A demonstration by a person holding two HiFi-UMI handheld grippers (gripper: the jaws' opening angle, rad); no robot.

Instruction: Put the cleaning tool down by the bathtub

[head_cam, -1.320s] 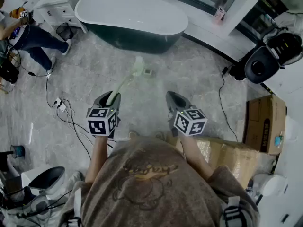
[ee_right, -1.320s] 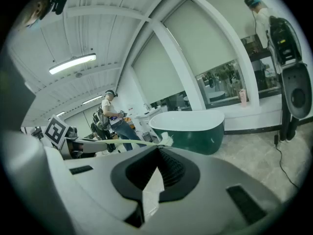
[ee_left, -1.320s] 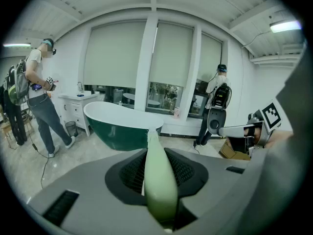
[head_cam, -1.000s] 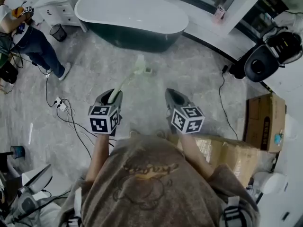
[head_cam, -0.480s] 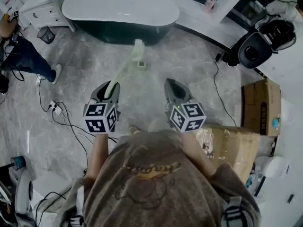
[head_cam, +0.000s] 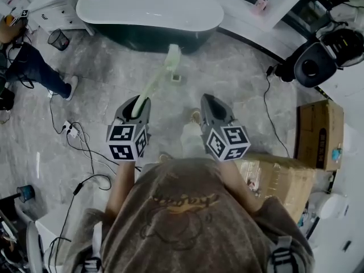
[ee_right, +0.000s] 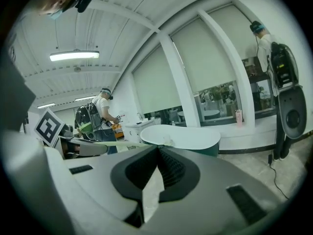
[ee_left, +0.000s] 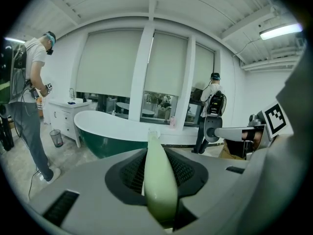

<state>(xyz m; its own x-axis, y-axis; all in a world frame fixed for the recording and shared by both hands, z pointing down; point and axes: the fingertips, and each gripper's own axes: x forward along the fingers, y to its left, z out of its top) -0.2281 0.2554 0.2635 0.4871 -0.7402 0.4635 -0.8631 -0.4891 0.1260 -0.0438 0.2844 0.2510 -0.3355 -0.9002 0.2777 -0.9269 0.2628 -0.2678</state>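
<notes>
Head view: left tool (head_cam: 135, 104) is clenched on the near end of the cleaning brush (head_cam: 154, 81). The pale green handle runs away toward the bathtub (head_cam: 142, 7), with its head short of the tub's dark near wall. Right tool (head_cam: 207, 102) sits alongside on the right, carrying nothing.

My read: this is the carry phase and the set-down hasn't started. To do it well:
- Close in on the tub.
- Lower the brush head to the floor (head_cam: 239, 90) first.
- Lay the handle flat, and only then release. A drop would likely skid on that hard floor.
- Land beside the small fitting (head_cam: 177, 77) under the brush head, not on it.

Room: the floor in front of the tub is wide. Cables (head_cam: 77, 132) lie near left, a person's legs (head_cam: 34, 67) are far left, and a cardboard box (head_cam: 318, 135) is on the right. All are well apart from the path.

Left gripper view: the pads grip the handle dead centre, and the brush points at the tub. Grip looks firm.

Right gripper view: jaws are together with nothing between them. The tub is ahead, and the left tool with the brush shows at left. Keep the right tool clear of the handle as it comes down.
</notes>
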